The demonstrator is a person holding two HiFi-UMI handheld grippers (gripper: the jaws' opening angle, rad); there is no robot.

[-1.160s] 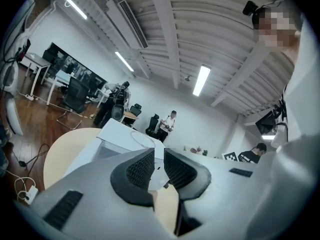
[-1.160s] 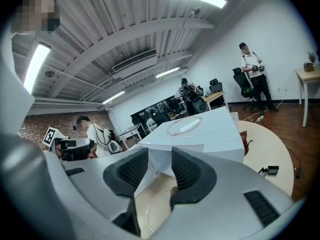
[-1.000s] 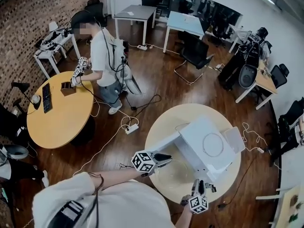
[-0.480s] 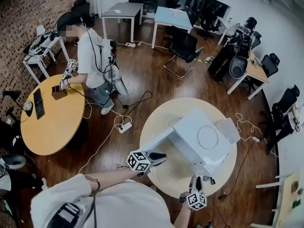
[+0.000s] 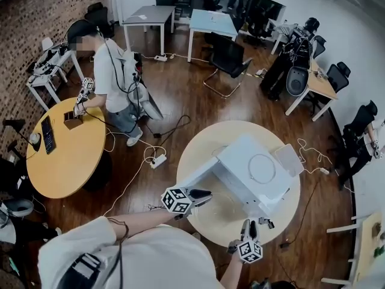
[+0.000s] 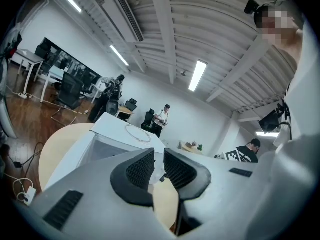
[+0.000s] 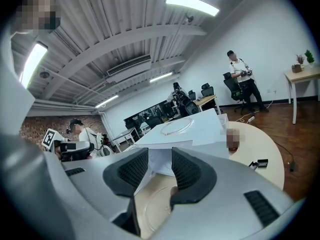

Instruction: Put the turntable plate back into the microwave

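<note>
- Across the dark wooden floor [image 5: 192,95], desks and office chairs stand.
- Round beige table [image 5: 201,138] bears a white microwave [image 5: 249,167], door open.
- Glass turntable plate [image 5: 219,212] lies flat on the table before it.
- Left gripper [image 5: 207,194] and right gripper [image 5: 248,224] flank the plate, nearly level, jaws slightly apart and empty.

head view: scene slid left | microwave [image 5: 237,158]: now nearer frame centre | standing person [image 5: 111,71]: further left

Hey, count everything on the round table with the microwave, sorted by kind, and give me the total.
Microwave: 1
Glass turntable plate: 1
Roller ring: 1
Flat white square item: 1
Small black pieces: 2
Total: 6
</note>
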